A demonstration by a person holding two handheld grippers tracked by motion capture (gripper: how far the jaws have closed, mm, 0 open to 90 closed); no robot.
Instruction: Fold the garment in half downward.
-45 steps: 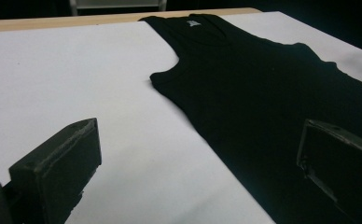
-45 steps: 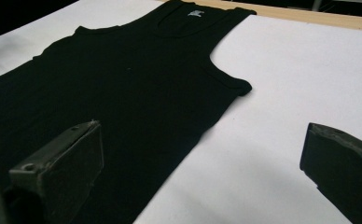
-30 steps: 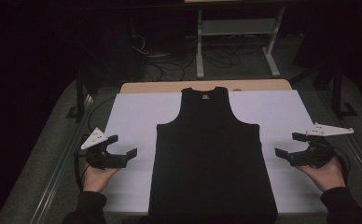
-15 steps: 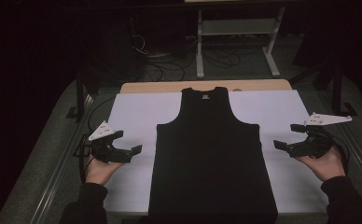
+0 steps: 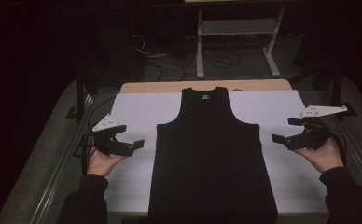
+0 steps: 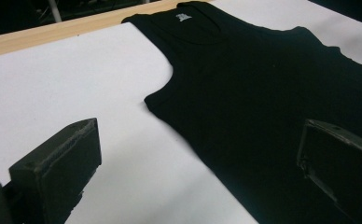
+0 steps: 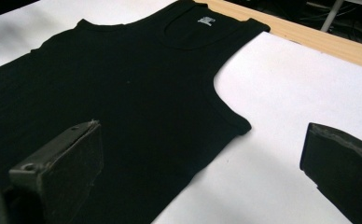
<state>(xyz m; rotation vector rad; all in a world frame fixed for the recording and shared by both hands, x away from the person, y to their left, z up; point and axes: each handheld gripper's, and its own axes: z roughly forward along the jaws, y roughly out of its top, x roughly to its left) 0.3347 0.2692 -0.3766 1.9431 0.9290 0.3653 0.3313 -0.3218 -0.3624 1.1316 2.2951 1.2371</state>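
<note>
A black tank top (image 5: 212, 154) lies flat on a white sheet (image 5: 137, 112), neck toward the far edge, a small white label inside the collar (image 6: 183, 17). My left gripper (image 5: 128, 137) hovers open over the sheet just left of the top's left side, palm up. My right gripper (image 5: 288, 130) is open too, held above the sheet to the right of the top's armhole. In the left gripper view the tank top (image 6: 272, 93) spreads between the two jaws. In the right gripper view the tank top (image 7: 123, 93) shows its right armhole and side hem.
The sheet covers a wooden table whose far edge (image 5: 170, 87) shows as a tan strip. Beyond it stand a white metal rack (image 5: 237, 32) and loose cables on the dark floor. Metal rails (image 5: 62, 172) run along the table's sides.
Both grippers have lifted and moved forward along the sides of the tank top, roughly from waist level to just below the armholes. The tank top has not moved.
</note>
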